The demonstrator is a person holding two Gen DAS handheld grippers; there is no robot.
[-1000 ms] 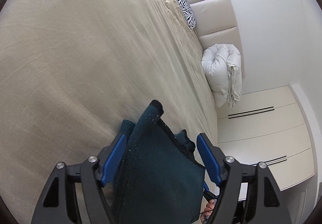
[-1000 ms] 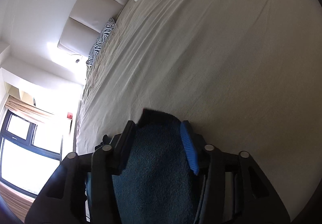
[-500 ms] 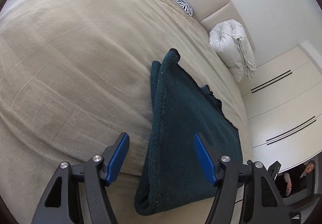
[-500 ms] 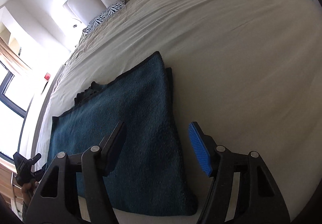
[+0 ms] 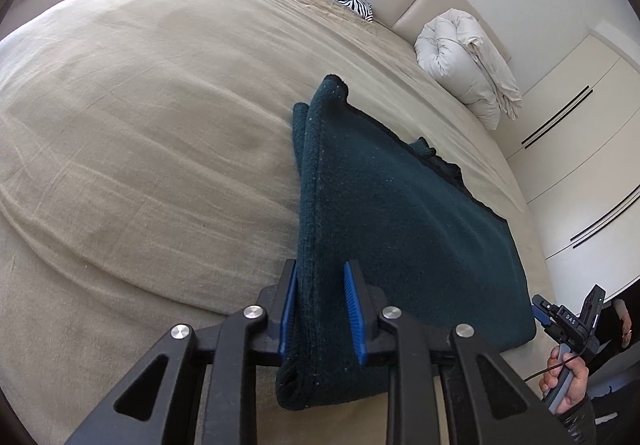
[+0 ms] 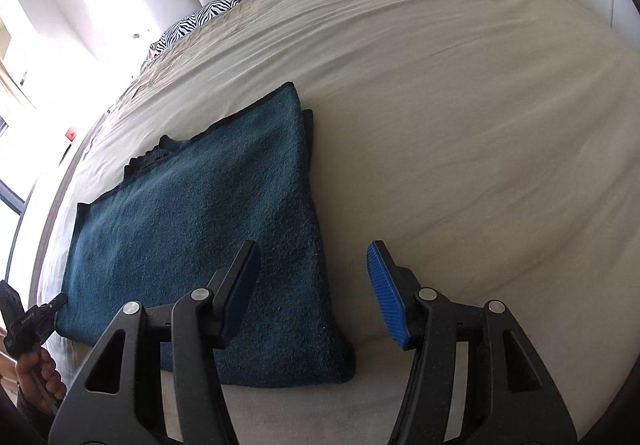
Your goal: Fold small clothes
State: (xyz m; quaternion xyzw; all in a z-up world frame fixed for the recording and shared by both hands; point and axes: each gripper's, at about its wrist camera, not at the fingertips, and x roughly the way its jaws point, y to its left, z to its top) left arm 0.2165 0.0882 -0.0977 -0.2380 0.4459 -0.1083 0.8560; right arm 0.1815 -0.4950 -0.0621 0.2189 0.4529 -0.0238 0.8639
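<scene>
Teal knit garment lies folded on the bed, lower centre of both views, near the bed's front edge. Change over the last half second: left tool has narrowed from wide to clamped on the garment's folded edge at lower centre of its view; cloth fills the gap between the blue pads. Right tool stays wide and holds nothing, straddling the garment's near right corner. A second ago both tools carried the cloth above the bed; it now rests flat. Judgement: one fold is laid and the left grip starts the next fold or an adjustment.

Hard to make out: layer count at the fold; how deep the pads bite; a darker trim bunched at the garment's far edge. Garment type unclear.
</scene>
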